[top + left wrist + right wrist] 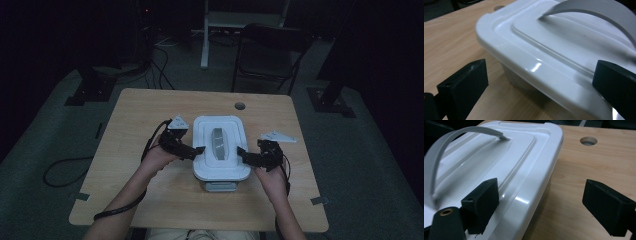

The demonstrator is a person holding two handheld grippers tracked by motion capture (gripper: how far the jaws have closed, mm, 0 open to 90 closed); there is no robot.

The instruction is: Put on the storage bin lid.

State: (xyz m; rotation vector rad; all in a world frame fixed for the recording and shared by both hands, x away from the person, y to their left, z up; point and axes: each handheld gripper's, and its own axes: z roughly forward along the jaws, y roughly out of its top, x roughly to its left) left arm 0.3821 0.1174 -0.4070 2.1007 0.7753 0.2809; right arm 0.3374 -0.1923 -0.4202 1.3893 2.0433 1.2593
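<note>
While the room beyond is sitting in near darkness, a white lidded box (221, 148) is resting at the middle of the wooden bench (150, 200), with its grey arched handle (218, 144) running along the top of the lid.

Over on the left, the person's left hand (159, 158) is reaching in from the bottom edge, forearm angling up and inward, holding the left gripper (199, 150) level and pointing it across at the box's left side. Its fingers (464, 87) are standing wide open; in the left gripper view one is sitting low over the bench beside the box and the other is sitting above the lid's rim (529, 67), so the rim is lying between them with clear space on each side. Nothing is being gripped.

Moving across to the right, the right hand (270, 175) is mirroring that pose, forearm coming up from the bottom, the right gripper (241, 151) aimed in at the box's right edge. Its fingers (482, 202) are likewise spread apart, one over the lid, the other out over bare bench, straddling the rim without closing on it.

A round hole (588, 141) is showing in the bench past the box. No writing or brand mark is readable on the lid.
</note>
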